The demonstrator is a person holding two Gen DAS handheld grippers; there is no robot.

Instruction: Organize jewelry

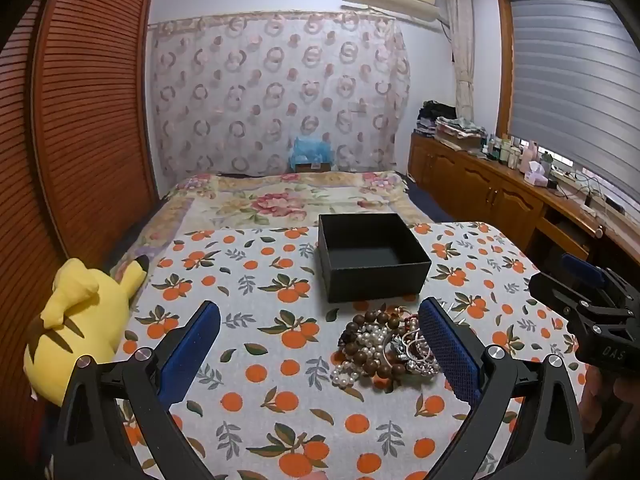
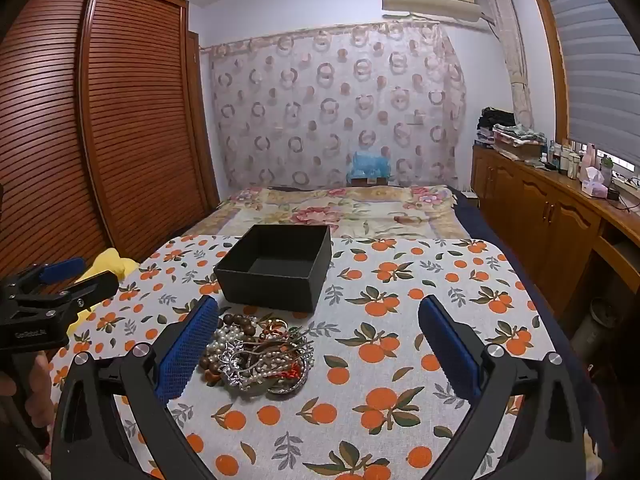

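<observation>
A tangled pile of jewelry (image 1: 380, 350) (image 2: 260, 356), with brown wooden beads, pearls and silver pieces, lies on the orange-print tablecloth (image 1: 280, 364). Just behind it stands a black box (image 1: 376, 280) (image 2: 272, 290), open on top and with nothing inside. My left gripper (image 1: 319, 306) is open above the cloth, and the pile sits just inside its right finger. My right gripper (image 2: 318, 304) is also open, with the pile beside its left finger. Neither gripper touches the jewelry. Each gripper shows in the other's view: the right gripper (image 1: 560, 276) at the right edge, the left gripper (image 2: 90, 274) at the left edge.
A yellow plush toy (image 1: 84, 320) lies off the table's left edge. Beyond the table are a bed with a floral cover (image 1: 280, 200) and a slatted wooden wardrobe (image 1: 88, 120) on the left. Low wooden cabinets (image 1: 480, 188) with bottles run along the right.
</observation>
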